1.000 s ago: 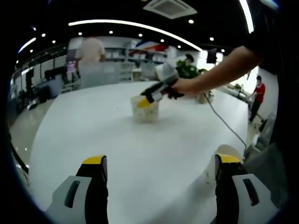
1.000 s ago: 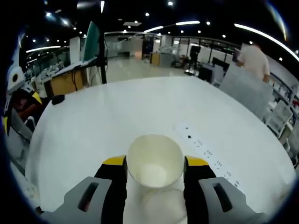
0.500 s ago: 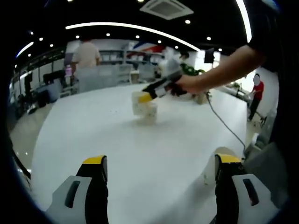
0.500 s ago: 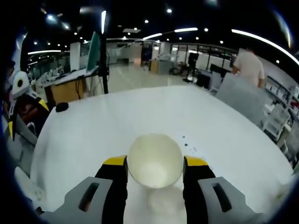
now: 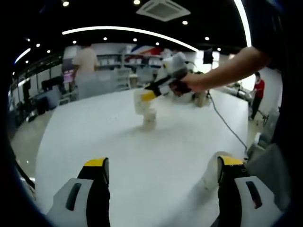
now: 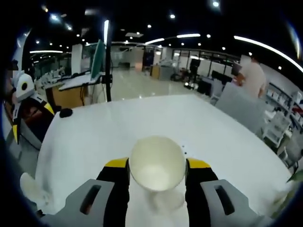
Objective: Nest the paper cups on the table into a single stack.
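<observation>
The left hand-held gripper (image 5: 161,189) waits low over the white table (image 5: 94,127), jaws spread wide and empty, with one cup (image 5: 211,169) just beside its right jaw. Further along, the right hand-held gripper (image 6: 156,177) pinches a cup (image 6: 157,163) by its sides, holding it above another cup (image 5: 149,119) standing on the table. It looks like the nesting step: the held cup needs lining up over the lower rim, then lowering straight in and letting go.
</observation>
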